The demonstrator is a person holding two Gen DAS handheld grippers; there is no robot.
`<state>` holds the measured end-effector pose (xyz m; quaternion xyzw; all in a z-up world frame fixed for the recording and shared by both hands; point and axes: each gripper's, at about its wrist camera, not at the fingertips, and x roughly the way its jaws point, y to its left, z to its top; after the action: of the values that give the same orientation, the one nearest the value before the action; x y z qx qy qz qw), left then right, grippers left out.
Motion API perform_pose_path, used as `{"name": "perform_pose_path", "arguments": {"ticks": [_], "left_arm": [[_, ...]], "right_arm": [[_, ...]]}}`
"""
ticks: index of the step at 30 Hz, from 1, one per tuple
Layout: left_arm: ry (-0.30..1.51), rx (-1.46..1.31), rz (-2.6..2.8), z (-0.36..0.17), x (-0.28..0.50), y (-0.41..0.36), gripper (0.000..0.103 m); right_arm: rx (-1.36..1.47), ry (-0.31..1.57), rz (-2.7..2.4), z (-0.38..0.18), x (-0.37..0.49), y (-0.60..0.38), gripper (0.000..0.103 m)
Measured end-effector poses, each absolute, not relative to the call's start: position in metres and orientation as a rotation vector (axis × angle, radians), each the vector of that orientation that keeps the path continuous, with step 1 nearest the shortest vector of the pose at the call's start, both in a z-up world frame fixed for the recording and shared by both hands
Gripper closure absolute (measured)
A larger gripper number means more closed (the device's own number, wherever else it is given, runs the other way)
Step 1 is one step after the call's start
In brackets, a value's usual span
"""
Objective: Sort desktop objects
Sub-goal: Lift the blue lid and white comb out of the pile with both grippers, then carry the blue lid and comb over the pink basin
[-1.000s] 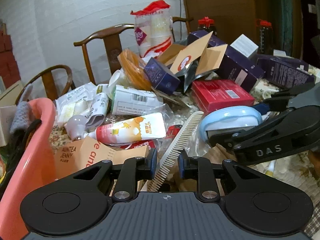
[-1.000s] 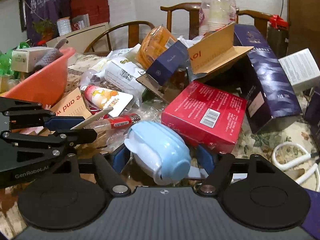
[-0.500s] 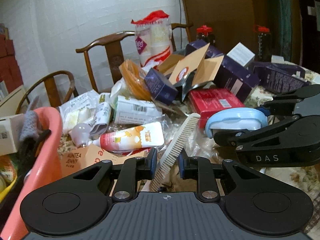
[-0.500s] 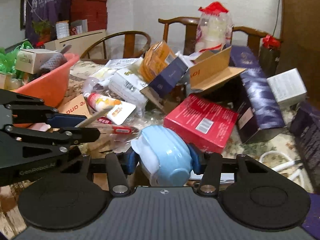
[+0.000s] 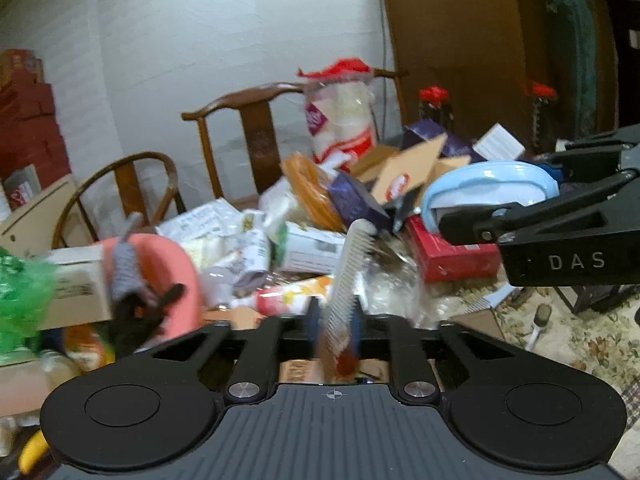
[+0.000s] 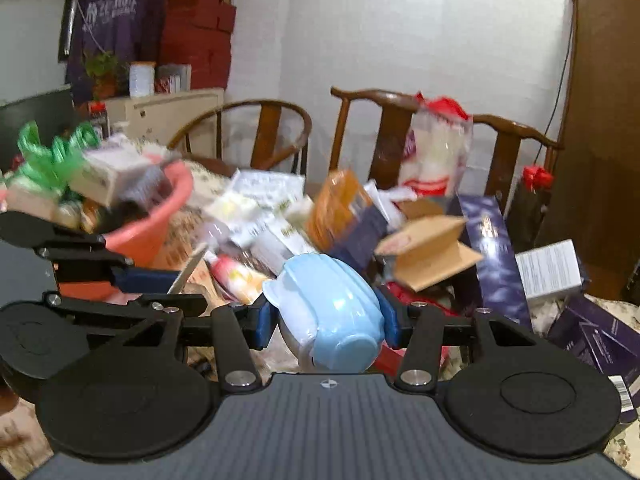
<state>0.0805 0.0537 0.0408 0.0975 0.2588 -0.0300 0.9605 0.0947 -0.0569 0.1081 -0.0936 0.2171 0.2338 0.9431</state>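
Observation:
My left gripper point(image 5: 335, 316) is shut on a white comb point(image 5: 352, 264), which sticks up and forward from between the blue pads, above the cluttered table. My right gripper point(image 6: 329, 316) is shut on a light blue shell-shaped container point(image 6: 332, 312), squeezed between its blue pads and lifted off the pile. From the left wrist view the same blue container point(image 5: 492, 188) hangs at the right in the right gripper's black fingers point(image 5: 532, 220). In the right wrist view the left gripper point(image 6: 152, 280) shows at the left with the comb point(image 6: 190, 266) poking up.
A pink basin point(image 5: 160, 276) point(image 6: 156, 216) full of items stands at the left. The table pile holds a red box point(image 5: 448, 256), dark purple boxes point(image 6: 492, 248), a cardboard sleeve point(image 6: 432, 256), a tube point(image 5: 292, 296) and a bag of cups point(image 5: 340, 120). Wooden chairs point(image 6: 276, 120) stand behind.
Both grippers have risen off the pile, the left with the comb and the right with the blue container. The right jaws narrowed onto the container. The views now look further over the table.

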Motion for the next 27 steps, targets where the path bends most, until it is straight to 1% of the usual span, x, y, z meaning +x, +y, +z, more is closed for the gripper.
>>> {"name": "perform_pose_path", "arguments": {"ticks": [9, 10, 11, 12, 13, 14, 15, 18, 19, 21, 27], "left_arm": [[0.468, 0.195, -0.038, 0.067, 0.060, 0.068, 0.102], [0.474, 0.201, -0.045, 0.066, 0.059, 0.069, 0.094], [0.498, 0.210, -0.067, 0.062, 0.060, 0.068, 0.073], [0.526, 0.202, -0.086, 0.056, 0.062, 0.067, 0.063], [0.538, 0.194, -0.079, 0.050, 0.064, 0.067, 0.033], [0.539, 0.199, -0.068, 0.043, 0.066, 0.066, 0.015], [0.534, 0.217, -0.058, 0.036, 0.067, 0.064, 0.014], [0.583, 0.258, -0.034, 0.016, 0.080, 0.062, 0.017], [0.565, 0.282, -0.029, 0.013, 0.083, 0.061, 0.019], [0.564, 0.338, -0.001, 0.008, 0.089, 0.054, 0.019], [0.571, 0.328, -0.042, 0.002, 0.098, 0.041, 0.019]], "right_arm": [[-0.195, 0.411, 0.489, 0.118, 0.076, -0.043, 0.047], [-0.196, 0.411, 0.492, 0.118, 0.075, -0.042, 0.047], [-0.196, 0.410, 0.493, 0.118, 0.074, -0.042, 0.047], [-0.196, 0.411, 0.492, 0.118, 0.072, -0.042, 0.047], [-0.195, 0.412, 0.492, 0.118, 0.071, -0.043, 0.047], [-0.193, 0.414, 0.492, 0.117, 0.071, -0.043, 0.047], [-0.191, 0.418, 0.493, 0.115, 0.070, -0.044, 0.047], [-0.188, 0.436, 0.495, 0.107, 0.073, -0.046, 0.047], [-0.187, 0.442, 0.496, 0.104, 0.074, -0.046, 0.048], [-0.181, 0.448, 0.498, 0.100, 0.078, -0.047, 0.048], [-0.156, 0.458, 0.509, 0.093, 0.089, -0.050, 0.048]]}}
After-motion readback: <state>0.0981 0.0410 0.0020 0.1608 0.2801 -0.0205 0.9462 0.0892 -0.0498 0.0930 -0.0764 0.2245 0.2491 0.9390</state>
